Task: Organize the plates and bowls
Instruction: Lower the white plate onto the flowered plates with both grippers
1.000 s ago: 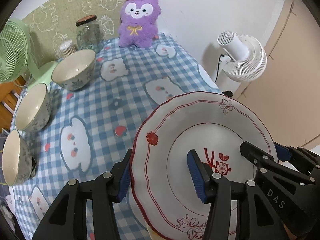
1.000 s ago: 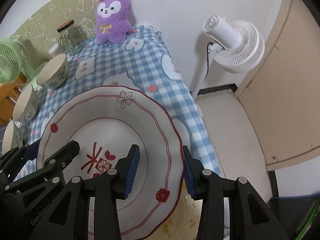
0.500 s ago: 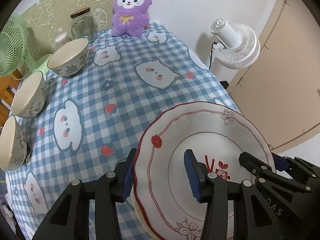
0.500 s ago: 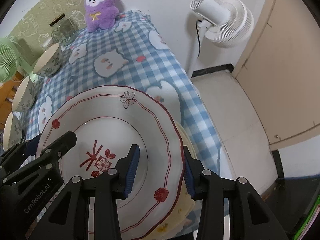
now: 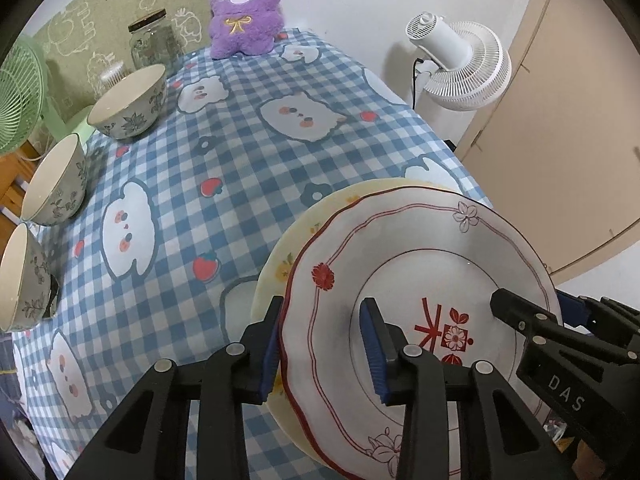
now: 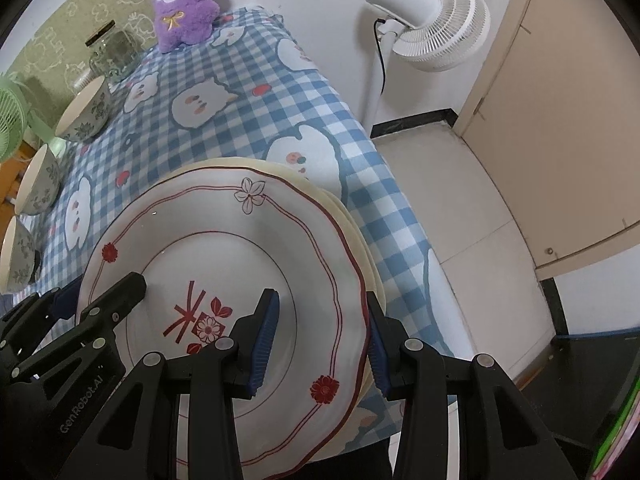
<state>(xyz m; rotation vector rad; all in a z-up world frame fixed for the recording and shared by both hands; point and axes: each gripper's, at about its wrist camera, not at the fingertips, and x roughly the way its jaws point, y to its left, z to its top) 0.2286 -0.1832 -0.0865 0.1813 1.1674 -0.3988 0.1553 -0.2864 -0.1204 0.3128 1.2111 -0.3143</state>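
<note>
A white plate with red trim (image 5: 420, 264) hangs tilted just above a cream plate with yellow flowers (image 5: 320, 216) at the table's near right corner. My left gripper (image 5: 322, 320) straddles its left rim, its jaws closing on that rim. On the opposite rim sits my right gripper (image 6: 320, 300), shut on the white plate (image 6: 224, 248), and the cream plate (image 6: 224, 164) shows beyond it. Three patterned bowls stand along the table's left side: the far bowl (image 5: 128, 102), the middle bowl (image 5: 54, 182) and the near bowl (image 5: 20, 280).
A blue checked cloth (image 5: 240, 152) covers the table. At the far end stand a purple plush toy (image 5: 246, 8) and a glass jar (image 5: 152, 44). A green fan (image 5: 16, 96) is at the left. A white floor fan (image 5: 460, 68) and a beige door stand past the right edge.
Both grippers brought the white plate down and toward the near right corner, so the cream plate now shows beneath it. The left jaws have narrowed on the rim.
</note>
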